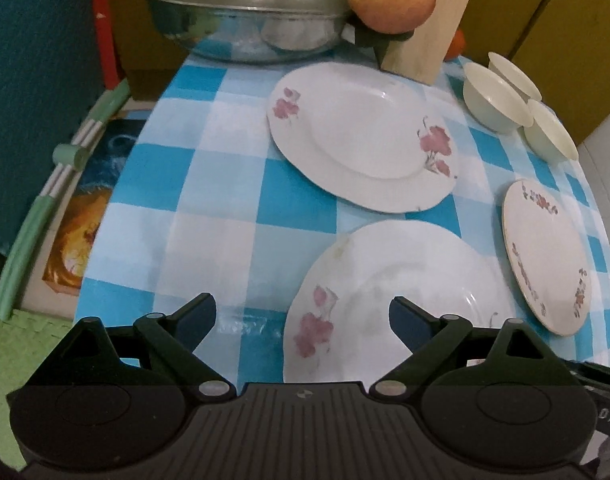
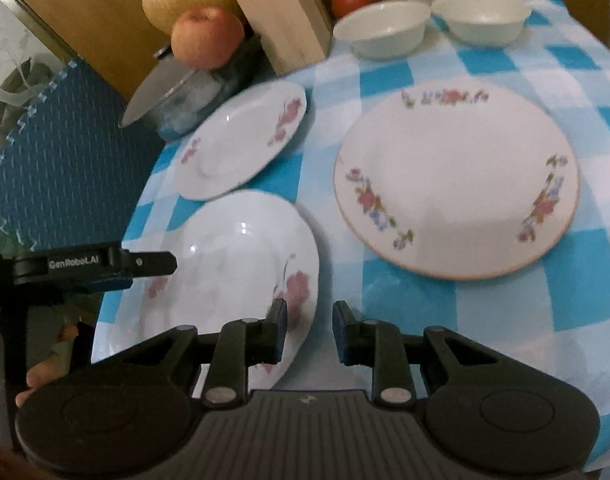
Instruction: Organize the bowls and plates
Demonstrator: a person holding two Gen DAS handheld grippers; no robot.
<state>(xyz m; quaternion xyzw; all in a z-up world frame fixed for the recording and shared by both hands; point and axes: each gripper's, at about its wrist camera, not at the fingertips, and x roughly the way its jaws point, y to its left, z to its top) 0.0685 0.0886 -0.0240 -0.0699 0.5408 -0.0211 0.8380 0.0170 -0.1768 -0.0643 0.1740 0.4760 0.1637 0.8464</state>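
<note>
White near plate (image 2: 229, 276) lies just left of the narrowly parted, empty right gripper (image 2: 309, 320); left gripper (image 1: 303, 316) gapes wide, empty.

On the table (image 2: 485, 312), one plate (image 2: 225, 276) lies at the near edge before me, a second plate (image 2: 241, 140) behind it, a third plate (image 2: 457, 180) to their right. Three bowls (image 2: 385, 28) cluster at the far right corner.
</note>
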